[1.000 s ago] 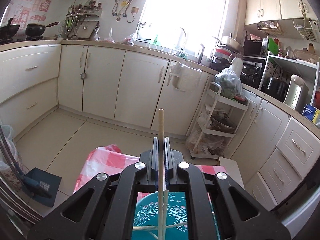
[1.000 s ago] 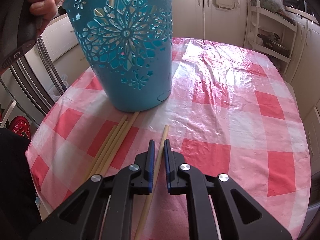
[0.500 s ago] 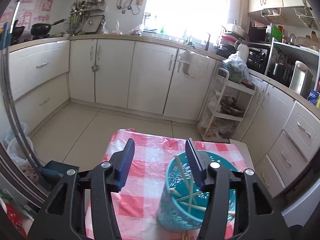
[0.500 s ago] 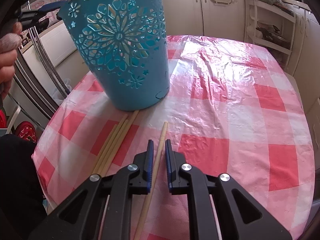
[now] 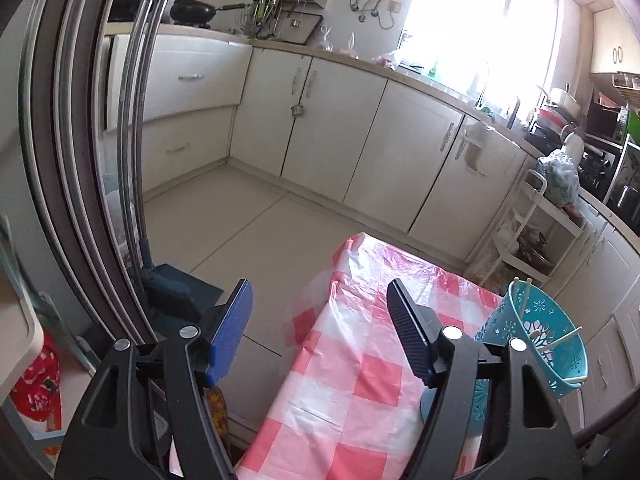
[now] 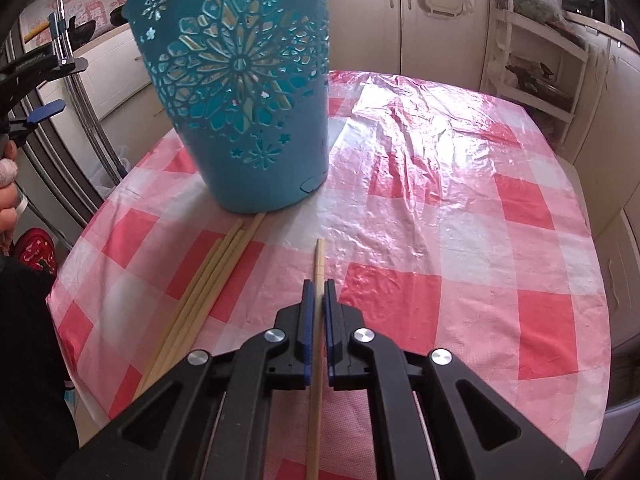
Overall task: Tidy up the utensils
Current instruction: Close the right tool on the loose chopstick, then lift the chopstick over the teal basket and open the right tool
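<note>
A kitchen table w/ a red-and-white checked tablecloth (image 6: pixel 460 208): the right gripper (image 6: pixel 316 292) is clenching a single wooden chopstick (image 6: pixel 319 258) between its blue pads, the stick running straight fwd along the fingers and its tip lying on the cloth near the table's middle, short of the holder. The teal cut-out utensil holder (image 6: pixel 240 92) is standing upright toward the table's far-left part in the right wrist view. A bundle of loose chopsticks (image 6: pixel 208 280) is lying on the cloth along the near-left edge, far ends reaching the holder's base; whether they are touching it is hard to judge from this angle.

The left gripper (image 5: pixel 320 300) is hanging over the table's edge, jaws opening and wide apart, w/ nothing between the pads; only floor and cloth are showing in the gap. In the left wrist view the holder (image 5: pixel 552 344) is sitting at the right, behind the right-hand finger, w/ several chopsticks (image 5: pixel 560 338) leaning inside it and poking above the rim. In the right wrist view, part of a hand (image 6: pixel 8 184) is showing at the left edge, w/ the left tool above it.

Cream cabinets (image 5: pixel 348 120) and a white shelf trolley (image 5: pixel 536 224) are lining the far wall beyond the table.
</note>
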`<state>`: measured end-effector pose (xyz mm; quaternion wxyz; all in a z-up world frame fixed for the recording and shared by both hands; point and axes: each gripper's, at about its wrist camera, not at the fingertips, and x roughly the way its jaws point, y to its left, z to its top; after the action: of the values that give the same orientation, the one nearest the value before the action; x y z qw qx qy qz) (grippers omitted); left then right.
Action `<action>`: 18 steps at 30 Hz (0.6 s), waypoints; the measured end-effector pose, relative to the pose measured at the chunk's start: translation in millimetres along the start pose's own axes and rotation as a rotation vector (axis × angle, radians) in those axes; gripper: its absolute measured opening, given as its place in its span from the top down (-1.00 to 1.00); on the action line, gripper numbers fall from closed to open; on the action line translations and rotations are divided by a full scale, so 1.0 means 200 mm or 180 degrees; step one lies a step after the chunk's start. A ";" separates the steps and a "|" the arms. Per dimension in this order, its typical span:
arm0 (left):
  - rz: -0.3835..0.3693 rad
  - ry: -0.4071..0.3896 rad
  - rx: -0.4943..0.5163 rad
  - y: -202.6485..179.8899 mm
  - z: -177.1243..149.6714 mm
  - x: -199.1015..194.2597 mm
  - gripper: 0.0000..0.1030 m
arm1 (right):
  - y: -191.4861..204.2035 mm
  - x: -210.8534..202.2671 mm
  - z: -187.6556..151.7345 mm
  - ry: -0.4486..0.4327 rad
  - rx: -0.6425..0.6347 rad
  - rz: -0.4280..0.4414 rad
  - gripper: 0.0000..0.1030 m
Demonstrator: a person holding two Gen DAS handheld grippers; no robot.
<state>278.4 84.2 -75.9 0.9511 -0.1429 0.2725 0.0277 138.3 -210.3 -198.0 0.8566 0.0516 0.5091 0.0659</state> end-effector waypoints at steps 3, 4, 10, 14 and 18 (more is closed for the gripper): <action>0.0060 -0.0130 0.0149 -0.04 0.00 -0.03 -0.33 | 0.05 0.00 -0.01 -0.0017 -0.0201 -0.0140 0.89; 0.0053 -0.0138 0.0185 -0.05 0.00 -0.04 -0.33 | 0.05 0.00 -0.01 -0.0012 -0.0206 -0.0132 0.90; 0.0039 -0.0154 0.0387 -0.15 -0.01 -0.05 -0.36 | -0.01 -0.21 0.06 -0.0406 0.0170 0.0141 0.90; 0.0050 -0.0120 0.0387 -0.16 -0.02 -0.04 -0.41 | -0.01 -0.43 0.16 -0.0796 0.0320 0.0387 0.90; 0.0065 -0.0098 0.0373 -0.15 -0.02 -0.03 -0.42 | 0.01 -0.61 0.31 -0.1171 0.0438 0.0653 0.90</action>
<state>274.4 54.9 -68.9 0.9616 -0.0838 0.2604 0.0237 135.4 -230.4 -62.1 0.9184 0.1727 0.3396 0.1073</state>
